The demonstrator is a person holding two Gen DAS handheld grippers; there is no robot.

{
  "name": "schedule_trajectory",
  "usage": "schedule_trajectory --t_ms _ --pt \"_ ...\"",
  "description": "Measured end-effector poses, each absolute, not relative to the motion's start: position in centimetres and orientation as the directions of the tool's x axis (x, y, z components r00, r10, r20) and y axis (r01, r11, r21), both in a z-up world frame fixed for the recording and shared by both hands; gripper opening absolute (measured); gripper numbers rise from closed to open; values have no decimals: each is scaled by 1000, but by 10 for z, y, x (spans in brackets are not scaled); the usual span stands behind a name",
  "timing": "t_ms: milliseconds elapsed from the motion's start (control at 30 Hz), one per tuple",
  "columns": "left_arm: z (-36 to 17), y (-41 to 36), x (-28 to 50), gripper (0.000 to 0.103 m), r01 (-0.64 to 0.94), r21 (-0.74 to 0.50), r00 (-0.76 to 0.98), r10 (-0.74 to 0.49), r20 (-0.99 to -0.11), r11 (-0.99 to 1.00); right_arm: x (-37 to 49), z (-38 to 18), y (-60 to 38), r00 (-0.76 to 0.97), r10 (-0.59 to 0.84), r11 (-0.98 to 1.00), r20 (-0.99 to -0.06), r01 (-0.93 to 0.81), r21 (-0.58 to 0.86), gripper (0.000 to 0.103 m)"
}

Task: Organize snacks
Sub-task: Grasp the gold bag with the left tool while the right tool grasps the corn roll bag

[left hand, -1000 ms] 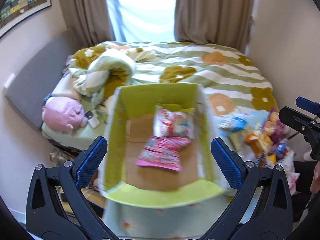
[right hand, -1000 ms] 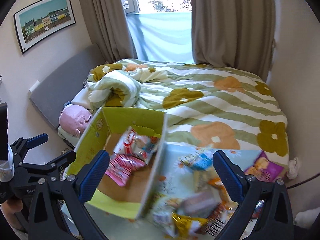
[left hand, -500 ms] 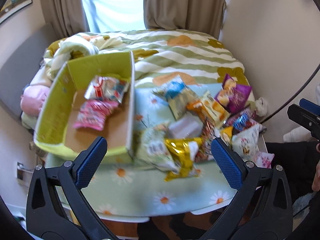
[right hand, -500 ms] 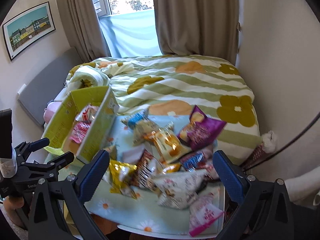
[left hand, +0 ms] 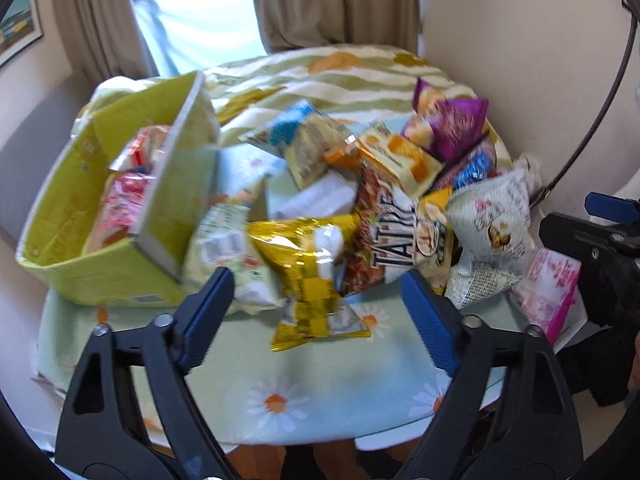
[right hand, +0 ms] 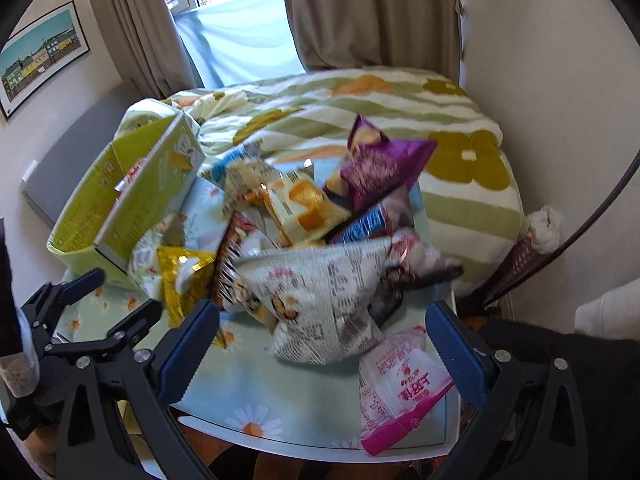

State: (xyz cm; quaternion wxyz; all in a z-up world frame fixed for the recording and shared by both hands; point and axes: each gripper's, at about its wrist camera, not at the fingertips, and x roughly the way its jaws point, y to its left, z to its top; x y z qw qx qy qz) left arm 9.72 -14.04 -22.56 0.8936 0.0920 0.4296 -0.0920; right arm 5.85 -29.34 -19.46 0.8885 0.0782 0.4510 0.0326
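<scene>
The left gripper [left hand: 316, 312] has swung from the yellow-green cardboard box [left hand: 116, 276] to the shiny gold snack bag [left hand: 308, 276] right of it. Both grippers gape wide, empty; a grab looks next.

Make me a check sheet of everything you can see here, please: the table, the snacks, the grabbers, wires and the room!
Surface: small table under a daisy-print cloth, crowded.
Job's things: green box at the left, a few packets already inside; loose pile beside it with a gold packet, white popcorn bag, purple bag and pink packet at the near right edge.
Clutter: nothing seen besides snacks.
Grippers: left gripper open, straddling the gold packet without touching; right gripper open in front of the popcorn bag.
Cables: black cable runs down the right wall.
Surroundings: bed with a flowered quilt, curtains, framed picture.
</scene>
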Motion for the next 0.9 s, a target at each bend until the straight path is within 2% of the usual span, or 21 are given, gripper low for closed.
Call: schedule_trajectory --t_ms 267,467,833,900 --pt "-258 -151 120 75 235 84 588 -73 -806 968 66 -222 -295 563 145 983 -814 10 182 103" --pt "-274 -154 131 68 223 111 574 -38 -818 969 78 -236 -291 554 165 981 -816 -7 193 102" --pt "-293 -143 142 36 167 94 521 -7 -853 981 92 -256 -282 525 189 981 -830 -57 188 94" --pt "-293 -141 144 35 164 79 515 -17 -857 983 93 -260 -283 519 194 980 -833 -61 191 91"
